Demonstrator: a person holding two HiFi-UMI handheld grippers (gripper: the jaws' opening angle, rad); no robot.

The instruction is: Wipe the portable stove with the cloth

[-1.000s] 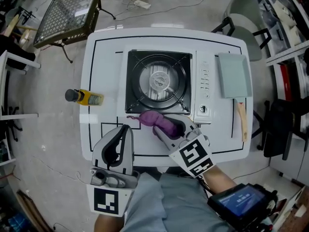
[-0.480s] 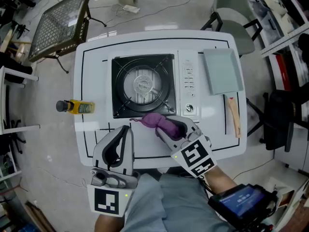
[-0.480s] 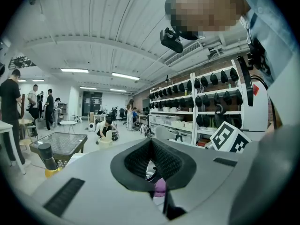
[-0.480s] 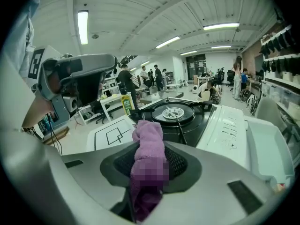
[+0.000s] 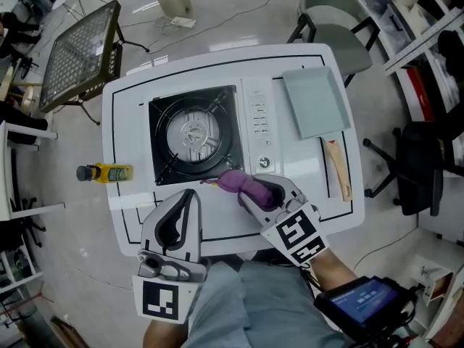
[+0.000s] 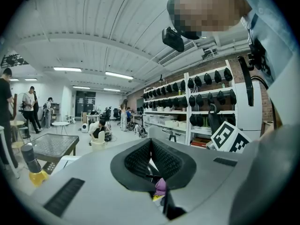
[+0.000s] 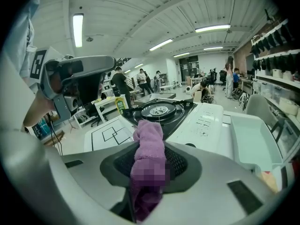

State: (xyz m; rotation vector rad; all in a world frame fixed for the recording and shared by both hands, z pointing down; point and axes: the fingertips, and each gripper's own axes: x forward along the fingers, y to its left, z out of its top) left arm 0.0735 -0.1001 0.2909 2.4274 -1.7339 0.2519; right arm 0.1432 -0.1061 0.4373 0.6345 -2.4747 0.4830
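On the left, the left tongs [image 5: 188, 196] closed tip to tip on nothing, poised over the near edge of the worktop [image 5: 127, 122], apart from the stove [image 5: 192, 133] and just left of the cloth [image 5: 235, 181]. Purple and bunched, clamped between the pads of the right tongs [image 5: 261, 189], free end poking ahead to the front right corner of the black burner pan [image 5: 163, 167], just beside the round knob [image 5: 263, 163]; contact with the pan not clear from any view. Around, from the left: wire-mesh stand [image 5: 76, 49] on the floor, upright yellow bottle [image 5: 109, 172] at the worktop's left edge, stove in the middle with its white control strip on the right, then a grey flat slab [image 5: 315, 104] near the right edge with a wooden handle [image 5: 335, 169] just in front of it, grey chair [image 5: 330, 31] behind. Raised prongs [image 5: 168, 167] ringing the burner. Against a second ago: cloth and right tongs shifted rightward from the middle of the stove's front edge to its corner; left tongs carried rightward too, shut as before.
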